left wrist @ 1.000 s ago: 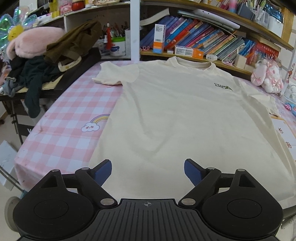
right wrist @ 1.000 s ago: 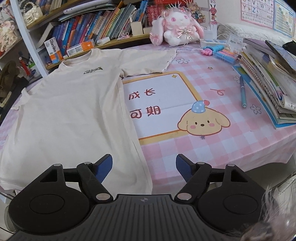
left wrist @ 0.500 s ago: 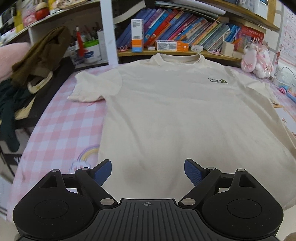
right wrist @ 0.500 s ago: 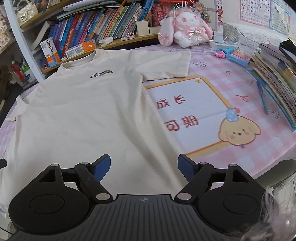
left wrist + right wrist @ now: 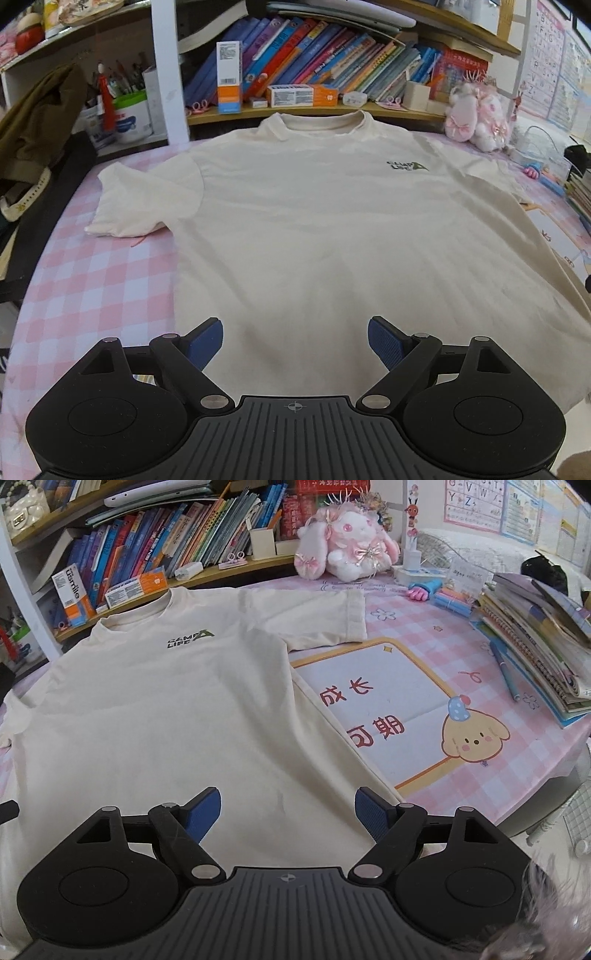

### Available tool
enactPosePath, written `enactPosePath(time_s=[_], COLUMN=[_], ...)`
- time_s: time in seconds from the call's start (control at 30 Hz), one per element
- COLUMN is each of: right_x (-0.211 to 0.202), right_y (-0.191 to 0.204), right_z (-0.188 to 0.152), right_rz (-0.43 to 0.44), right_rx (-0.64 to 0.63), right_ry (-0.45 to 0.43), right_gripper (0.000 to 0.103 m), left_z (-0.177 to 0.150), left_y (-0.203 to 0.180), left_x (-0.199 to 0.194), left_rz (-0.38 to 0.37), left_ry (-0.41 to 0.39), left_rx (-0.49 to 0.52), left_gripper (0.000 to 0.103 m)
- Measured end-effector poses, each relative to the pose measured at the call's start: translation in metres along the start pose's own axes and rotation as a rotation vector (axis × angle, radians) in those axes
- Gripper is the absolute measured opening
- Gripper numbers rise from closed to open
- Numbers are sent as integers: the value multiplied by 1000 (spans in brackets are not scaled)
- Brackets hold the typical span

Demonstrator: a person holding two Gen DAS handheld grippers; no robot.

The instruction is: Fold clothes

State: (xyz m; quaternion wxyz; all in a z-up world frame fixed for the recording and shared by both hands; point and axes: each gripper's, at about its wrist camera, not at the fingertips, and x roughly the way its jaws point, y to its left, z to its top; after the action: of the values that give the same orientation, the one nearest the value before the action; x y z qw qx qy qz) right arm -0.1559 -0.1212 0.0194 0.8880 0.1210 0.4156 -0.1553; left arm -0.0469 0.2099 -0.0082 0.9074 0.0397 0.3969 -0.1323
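Pink checked cloth covers the table [image 5: 96,280], with a bookshelf [image 5: 332,77] along its far edge.

1. Left tongs [image 5: 295,345]: jaws spread wide, holding nothing. They hover over the hem area of the shirt [image 5: 314,229], towards the shirt's left side seam and the near left part of the table.
2. Right tongs [image 5: 288,818]: jaws spread wide, holding nothing. They hover over the hem area towards the shirt's right side seam, near the printed mat [image 5: 388,709] by the near right edge.
3. Shirt: lies flat, front up, in the middle of the table. The collar [image 5: 321,123] points at the far edge and the hem at the near edge, so the long axis runs straight away from both tongs. The left sleeve [image 5: 144,199] spreads towards the left edge; the right sleeve [image 5: 325,616] towards the right edge, short of the plush rabbit [image 5: 347,542]. The logo [image 5: 188,638] sits on the right chest.
4. Governing relation: the hem is the part nearest both tongs, one tong near each bottom corner. Each sleeve lies farther off, on its own tong's side. Judged from this, either a hem pinch or a side fold is within reach.
5. Change from the frames one second earlier: both views have swung inward, centring the shirt. The left view shows less bare cloth; the right view shows less mat and more fabric beneath the jaws. Jaw spread is unchanged.
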Motion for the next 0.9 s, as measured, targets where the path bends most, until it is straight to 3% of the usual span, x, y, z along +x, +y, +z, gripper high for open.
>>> enactPosePath(time_s=[0.4, 0.53, 0.63, 0.9], right_x=[19, 33, 51, 113], right_y=[2, -11, -24, -81], right_z=[29, 42, 57, 112], right_rz=[14, 44, 73, 157], right_rx=[57, 93, 122, 256], right_ry=[-13, 0, 16, 69], right_gripper=[79, 72, 58, 49], left_z=[-1, 0, 4, 17], left_y=[9, 3, -2, -37], left_x=[11, 16, 22, 43], left_rz=[19, 46, 70, 181], left_ry=[30, 42, 56, 105], left_rx=[-28, -26, -53, -96], left_gripper=[89, 89, 89, 89])
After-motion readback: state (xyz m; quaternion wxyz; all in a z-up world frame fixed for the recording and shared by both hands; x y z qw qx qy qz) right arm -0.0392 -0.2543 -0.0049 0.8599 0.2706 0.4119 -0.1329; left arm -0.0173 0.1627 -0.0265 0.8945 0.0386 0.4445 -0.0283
